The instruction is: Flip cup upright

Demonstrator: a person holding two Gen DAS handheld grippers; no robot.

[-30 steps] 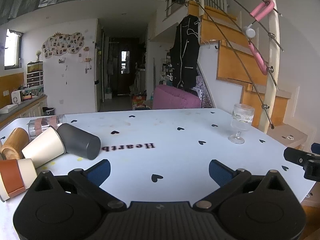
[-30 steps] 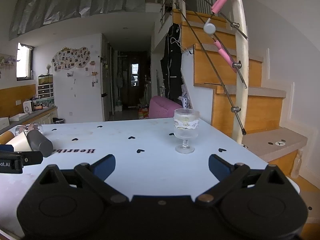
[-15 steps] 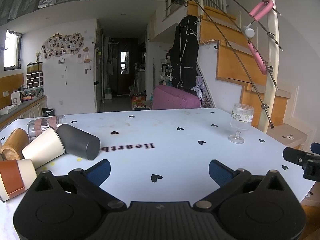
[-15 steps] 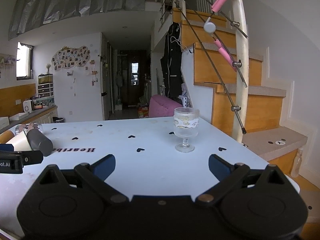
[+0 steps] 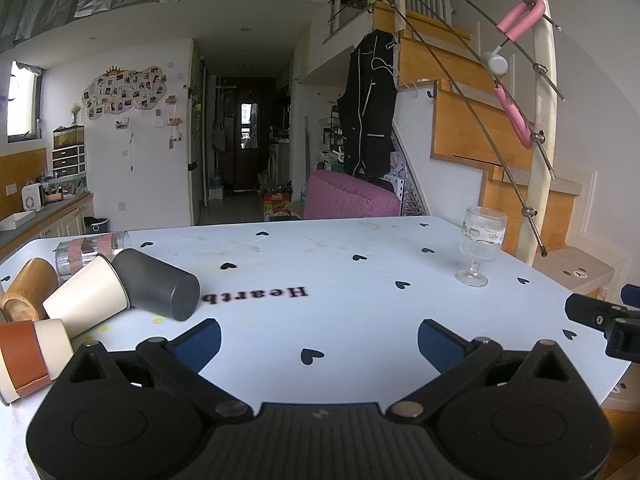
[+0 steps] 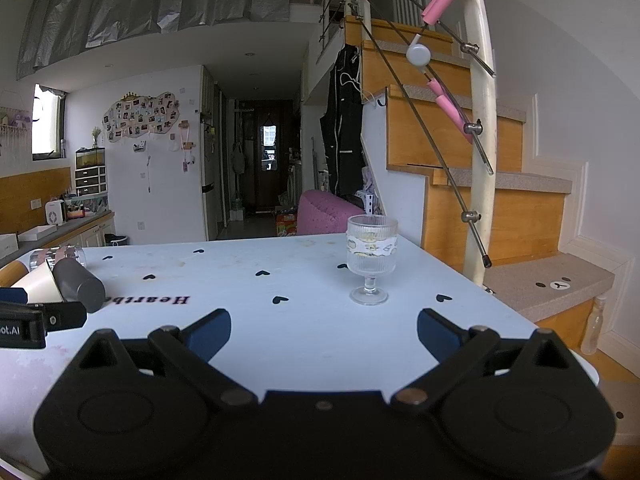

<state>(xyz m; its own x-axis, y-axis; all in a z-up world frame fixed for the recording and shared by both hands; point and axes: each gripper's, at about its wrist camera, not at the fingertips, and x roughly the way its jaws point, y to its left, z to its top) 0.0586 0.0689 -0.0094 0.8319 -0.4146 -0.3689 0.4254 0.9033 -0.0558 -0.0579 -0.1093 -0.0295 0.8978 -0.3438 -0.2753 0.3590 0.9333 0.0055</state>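
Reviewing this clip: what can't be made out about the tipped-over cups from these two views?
- Brown-banded cup: left wrist view, cut by the left edge and the left gripper body.
- Clear glass tumbler: partly behind the cream cup and dark grey cup.
- Wooden cup: right wrist view, only a sliver at the left edge.

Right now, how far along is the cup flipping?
Only the stemmed glass stands upright. Nothing is in hand: the left gripper and right gripper are both open and empty. Left to do: the dark grey cup, cream cup and other cups beside them lie on their sides.
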